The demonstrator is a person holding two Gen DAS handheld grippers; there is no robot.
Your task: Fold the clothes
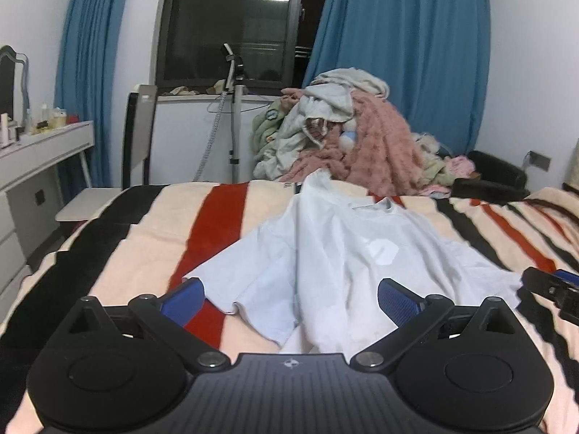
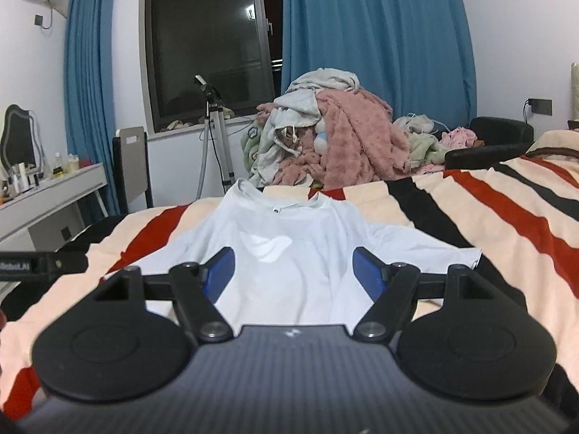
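Note:
A pale blue T-shirt (image 1: 336,253) with a white chest print lies rumpled on the striped bed, collar toward the far edge. It also shows in the right wrist view (image 2: 289,253). My left gripper (image 1: 291,298) is open and empty just above the shirt's near hem. My right gripper (image 2: 293,275) is open and empty over the shirt's lower part. The right gripper shows at the right edge of the left wrist view (image 1: 553,289). The left gripper's body shows at the left edge of the right wrist view (image 2: 36,264).
The bed has a cream, red and black striped blanket (image 1: 152,253). A pile of clothes and a pink blanket (image 1: 354,137) sits beyond the bed's far edge. A white desk (image 1: 39,152), a chair (image 1: 137,137) and a steamer stand (image 1: 235,108) are at the left.

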